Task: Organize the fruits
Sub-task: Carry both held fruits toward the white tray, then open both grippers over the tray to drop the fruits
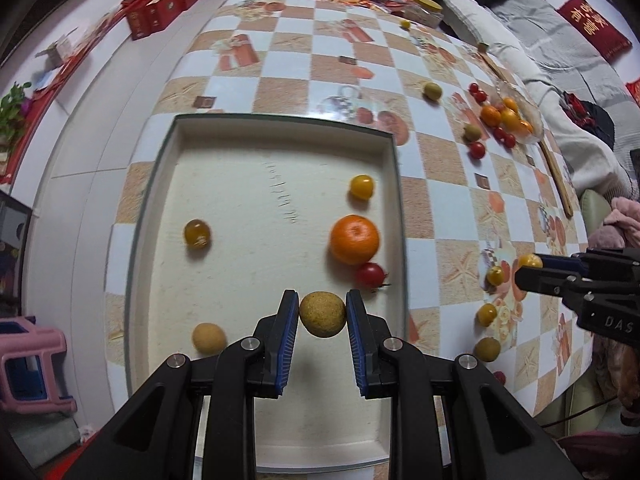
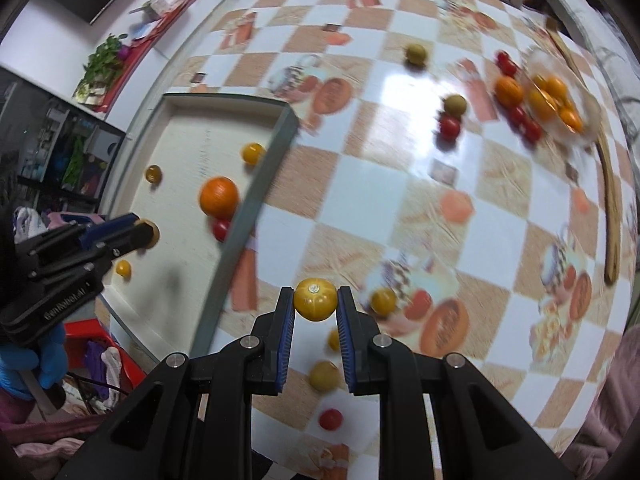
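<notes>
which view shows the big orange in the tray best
The left wrist view: the orange is sharp and whole on the tray floor. In the right wrist view it is smaller, blurred, beside the tray wall.

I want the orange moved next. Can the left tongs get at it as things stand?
Probably not yet: the left tongs are shut on a tan fruit. Otherwise the orange lies just ahead in the tray, open from above.

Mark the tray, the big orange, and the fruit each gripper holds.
tray (image 1: 280, 128), left wrist view, far wall.
big orange (image 1: 354, 239), left wrist view, centre.
brown fruit (image 1: 322, 314), left wrist view, centre.
yellow tomato (image 2: 315, 299), right wrist view, centre.
</notes>
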The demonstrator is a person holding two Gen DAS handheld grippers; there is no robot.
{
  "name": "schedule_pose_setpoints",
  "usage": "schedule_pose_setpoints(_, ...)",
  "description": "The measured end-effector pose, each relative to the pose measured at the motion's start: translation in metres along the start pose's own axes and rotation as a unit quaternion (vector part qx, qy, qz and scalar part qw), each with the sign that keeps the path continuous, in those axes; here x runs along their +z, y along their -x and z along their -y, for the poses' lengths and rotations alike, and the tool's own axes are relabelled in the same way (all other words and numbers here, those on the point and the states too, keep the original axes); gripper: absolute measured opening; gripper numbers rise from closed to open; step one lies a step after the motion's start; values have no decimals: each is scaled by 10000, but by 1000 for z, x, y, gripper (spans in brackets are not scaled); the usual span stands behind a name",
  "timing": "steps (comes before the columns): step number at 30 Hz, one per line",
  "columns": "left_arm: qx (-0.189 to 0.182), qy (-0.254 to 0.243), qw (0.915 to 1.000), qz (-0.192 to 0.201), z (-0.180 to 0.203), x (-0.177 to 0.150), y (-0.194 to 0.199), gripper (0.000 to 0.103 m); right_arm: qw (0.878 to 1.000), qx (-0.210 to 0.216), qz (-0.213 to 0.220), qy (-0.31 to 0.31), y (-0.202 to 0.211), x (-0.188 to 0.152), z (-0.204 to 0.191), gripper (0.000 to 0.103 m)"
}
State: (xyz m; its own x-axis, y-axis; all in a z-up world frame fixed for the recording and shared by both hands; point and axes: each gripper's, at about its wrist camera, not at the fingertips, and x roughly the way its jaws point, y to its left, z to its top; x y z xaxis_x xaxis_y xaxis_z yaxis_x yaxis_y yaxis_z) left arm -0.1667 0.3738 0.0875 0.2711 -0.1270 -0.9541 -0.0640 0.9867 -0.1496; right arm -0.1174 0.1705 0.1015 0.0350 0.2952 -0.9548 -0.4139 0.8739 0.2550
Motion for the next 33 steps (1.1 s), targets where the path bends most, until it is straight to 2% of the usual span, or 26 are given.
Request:
schedule_pose_setpoints(8, 250, 334, 9990, -133, -30, -9, -16, 26, 9995, 194, 4, 240, -14, 42, -30, 23)
schedule_pose_setpoints(14, 459, 459, 9977, -211, -37, -9, -32, 26, 9984, 280, -23, 482, -32, 77, -53, 23)
schedule_pose_setpoints(23, 739, 87, 9971, -182, -28, -11, -41, 26, 9975, 265, -147, 641, -71, 125, -75, 23)
schedule_pose_setpoints(33, 786, -72, 9968, -101, -26, -15, -39, 26, 9952, -159, -432, 859, -111, 142, -92, 23)
